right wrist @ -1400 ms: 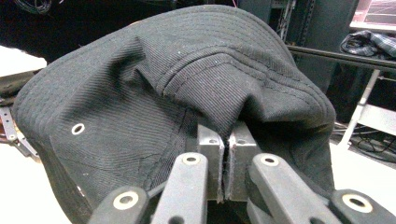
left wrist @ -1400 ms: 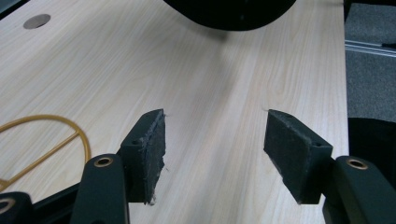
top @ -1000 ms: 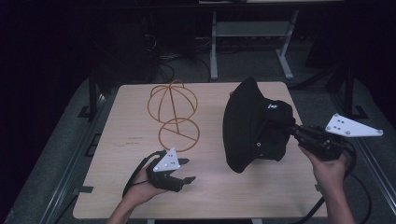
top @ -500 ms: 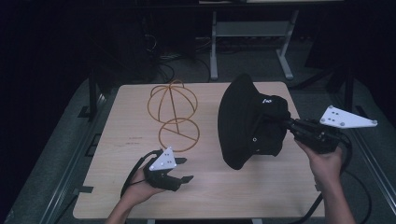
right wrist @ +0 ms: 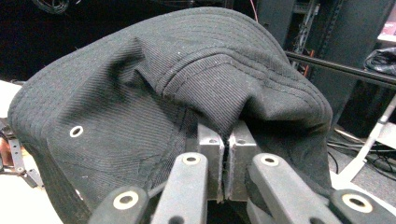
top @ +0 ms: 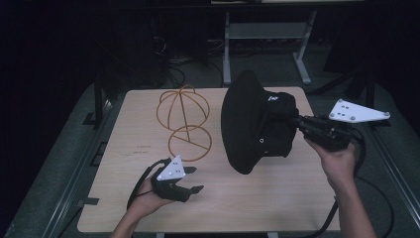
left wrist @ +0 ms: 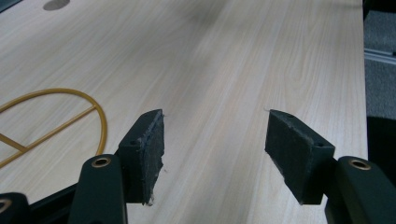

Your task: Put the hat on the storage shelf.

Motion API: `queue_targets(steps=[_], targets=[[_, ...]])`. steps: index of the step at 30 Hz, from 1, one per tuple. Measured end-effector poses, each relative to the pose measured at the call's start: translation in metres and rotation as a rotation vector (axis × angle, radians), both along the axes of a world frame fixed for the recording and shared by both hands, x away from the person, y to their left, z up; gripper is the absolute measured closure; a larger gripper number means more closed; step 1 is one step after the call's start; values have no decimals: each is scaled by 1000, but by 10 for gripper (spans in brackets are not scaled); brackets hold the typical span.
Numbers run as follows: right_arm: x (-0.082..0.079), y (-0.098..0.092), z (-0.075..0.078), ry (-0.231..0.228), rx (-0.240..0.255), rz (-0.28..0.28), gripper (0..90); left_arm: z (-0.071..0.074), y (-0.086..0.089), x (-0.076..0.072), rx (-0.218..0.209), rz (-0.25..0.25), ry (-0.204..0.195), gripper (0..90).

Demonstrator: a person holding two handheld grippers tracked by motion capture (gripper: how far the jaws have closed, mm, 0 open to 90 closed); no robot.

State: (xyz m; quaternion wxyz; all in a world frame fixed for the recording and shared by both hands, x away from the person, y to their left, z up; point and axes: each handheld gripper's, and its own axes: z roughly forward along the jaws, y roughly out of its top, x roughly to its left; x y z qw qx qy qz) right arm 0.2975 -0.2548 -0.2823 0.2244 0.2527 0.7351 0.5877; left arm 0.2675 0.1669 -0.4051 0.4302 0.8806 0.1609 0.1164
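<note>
2 hand-held grippers, right hand-held gripper (right wrist: pixel 226 154) pinching black hat (top: pixel 257 126) fold, pads half buried, left hand-held gripper (left wrist: pixel 215 140) spread

A rectangular table (top: pixel 277 198) with a pale wood-grain top and rounded corners. On it stands a yellow wire stand (top: pixel 183 121), a dome of hoops on a flat ring base, toward the far left.

Hat (right wrist: pixel 154 93): black ribbed cloth, matt, metal eyelet.
Surface (left wrist: pixel 243 60): pale wood grain, smooth.
Wire stand (top: pixel 184 121): thin golden metal.
</note>
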Motion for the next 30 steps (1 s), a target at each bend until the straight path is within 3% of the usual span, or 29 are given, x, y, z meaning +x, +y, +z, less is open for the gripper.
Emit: queue_targets(steps=[15, 17, 30], targets=[[12, 17, 14, 0, -3, 28, 869, -2, 1, 1, 6, 12, 9, 305], [14, 20, 16, 3, -4, 34, 869, -3, 1, 1, 24, 16, 11, 296], [21, 32, 27, -4, -11, 45, 869, -7, -3, 1, 41, 12, 11, 264]])
